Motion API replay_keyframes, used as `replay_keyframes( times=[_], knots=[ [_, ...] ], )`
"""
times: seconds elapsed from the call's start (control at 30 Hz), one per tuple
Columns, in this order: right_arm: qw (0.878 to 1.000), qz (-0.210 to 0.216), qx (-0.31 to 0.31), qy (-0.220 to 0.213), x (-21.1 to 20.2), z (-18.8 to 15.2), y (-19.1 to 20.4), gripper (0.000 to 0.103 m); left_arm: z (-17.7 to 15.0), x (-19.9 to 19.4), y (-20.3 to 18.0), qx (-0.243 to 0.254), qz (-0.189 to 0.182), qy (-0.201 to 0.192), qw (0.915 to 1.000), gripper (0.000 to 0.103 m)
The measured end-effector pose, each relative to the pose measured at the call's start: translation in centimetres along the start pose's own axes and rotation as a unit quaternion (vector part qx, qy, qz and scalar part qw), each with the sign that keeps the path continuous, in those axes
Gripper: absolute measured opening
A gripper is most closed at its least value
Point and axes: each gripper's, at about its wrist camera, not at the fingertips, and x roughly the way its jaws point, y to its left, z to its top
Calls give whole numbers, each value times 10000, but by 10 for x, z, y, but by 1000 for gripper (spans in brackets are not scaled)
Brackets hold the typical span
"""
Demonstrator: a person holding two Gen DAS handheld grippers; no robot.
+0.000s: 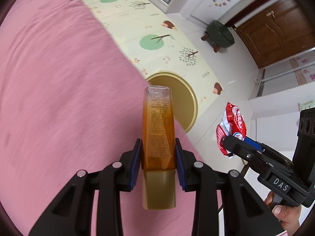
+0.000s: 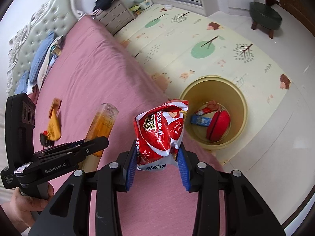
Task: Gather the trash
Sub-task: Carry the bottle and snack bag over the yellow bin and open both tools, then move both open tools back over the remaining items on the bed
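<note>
Now: 1 bottle (image 1: 158, 125) | 1 wrapper (image 2: 160, 131) | 1 bin (image 2: 213, 92) | 2 grippers, both gripping

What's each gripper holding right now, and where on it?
Left gripper clamps the amber bottle around its lower body, just above the cap. Right gripper pinches the red snack bag at its bottom seam.

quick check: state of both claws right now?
Left claw: closed on the amber bottle.
Right claw: closed on the red snack bag.
</note>
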Motion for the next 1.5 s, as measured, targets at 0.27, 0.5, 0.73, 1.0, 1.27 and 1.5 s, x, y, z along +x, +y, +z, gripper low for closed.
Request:
replay_keyframes(
  times=[0.27,0.5,0.73,1.0,1.27,1.5],
  knots=[
    [9994,-120,210,-233,-6,27,-30,37,40,21,-32,341,-147,7,9993,33],
    [9968,-218,474,-603,-22,51,-54,39,69,20,-62,615,-494,-176,9967,33],
    [9930,-373,803,-780,-32,60,-67,56,81,17,-69,716,-319,-294,9965,84],
    [9949,-304,682,-678,-28,62,-56,55,73,11,-54,647,-285,-270,9971,84],
    [9969,-168,495,-597,-25,60,-30,55,57,-9,-21,317,-191,-324,9988,84],
    [9987,11,233,-454,-15,49,9,55,34,-30,22,-47,-35,-419,9991,84]
  ],
)
